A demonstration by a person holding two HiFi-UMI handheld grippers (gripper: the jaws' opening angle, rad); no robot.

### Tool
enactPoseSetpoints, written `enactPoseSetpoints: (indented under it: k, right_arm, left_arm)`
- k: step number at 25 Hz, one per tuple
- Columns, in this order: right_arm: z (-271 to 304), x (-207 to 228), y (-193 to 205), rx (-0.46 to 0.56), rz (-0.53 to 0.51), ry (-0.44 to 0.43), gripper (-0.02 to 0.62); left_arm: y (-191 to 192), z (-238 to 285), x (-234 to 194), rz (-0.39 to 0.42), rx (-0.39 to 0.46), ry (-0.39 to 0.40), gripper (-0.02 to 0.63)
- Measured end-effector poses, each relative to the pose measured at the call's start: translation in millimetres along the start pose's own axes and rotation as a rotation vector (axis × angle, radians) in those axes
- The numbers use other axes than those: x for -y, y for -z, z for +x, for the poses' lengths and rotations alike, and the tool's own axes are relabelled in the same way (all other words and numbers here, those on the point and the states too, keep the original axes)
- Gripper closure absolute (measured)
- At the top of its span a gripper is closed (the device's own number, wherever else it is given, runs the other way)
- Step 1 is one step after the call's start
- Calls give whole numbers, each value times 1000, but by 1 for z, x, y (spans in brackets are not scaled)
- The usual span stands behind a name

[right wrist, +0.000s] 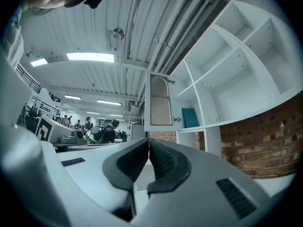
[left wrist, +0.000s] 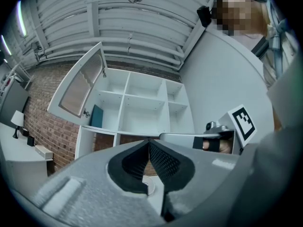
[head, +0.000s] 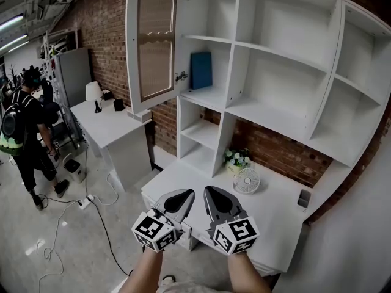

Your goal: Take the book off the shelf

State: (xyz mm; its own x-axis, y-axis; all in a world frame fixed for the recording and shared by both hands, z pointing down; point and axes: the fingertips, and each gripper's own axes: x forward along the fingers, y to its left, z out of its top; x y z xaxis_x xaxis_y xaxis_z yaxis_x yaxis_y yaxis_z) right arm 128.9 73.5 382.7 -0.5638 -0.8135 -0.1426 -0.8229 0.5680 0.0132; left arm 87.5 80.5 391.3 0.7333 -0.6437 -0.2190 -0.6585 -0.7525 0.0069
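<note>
A blue book (head: 201,70) stands upright against the back of a left-hand compartment of the white shelf unit (head: 269,116); it also shows small in the left gripper view (left wrist: 97,117) and the right gripper view (right wrist: 191,117). Beside that compartment a cabinet door (head: 154,40) with an arched mesh pane hangs open. My left gripper (head: 185,195) and right gripper (head: 209,192) are held side by side low over the white desk (head: 276,210), well short of the book. Both are shut with nothing between their pads.
A small white fan (head: 247,180), a pot of white flowers (head: 236,159) and a dark cup (head: 304,198) stand on the desk. Left of the shelf is another white table (head: 107,124) with a lamp (head: 94,94). A person with a backpack (head: 24,133) stands at far left; cables (head: 82,203) lie on the floor.
</note>
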Motion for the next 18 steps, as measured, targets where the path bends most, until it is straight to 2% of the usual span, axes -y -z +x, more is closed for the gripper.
enactPoseSetpoints:
  k: [7, 11, 18]
  right_arm:
    - [7, 0, 0, -1, -2, -23, 578]
    - [21, 3, 2, -3, -12, -31, 578]
    - [59, 15, 10, -6, -15, -32, 578]
  left_arm:
    - [4, 4, -6, 2, -10, -13, 597]
    - [2, 8, -21, 2, -2, -27, 597]
    - [7, 27, -55, 13, -1, -10, 597]
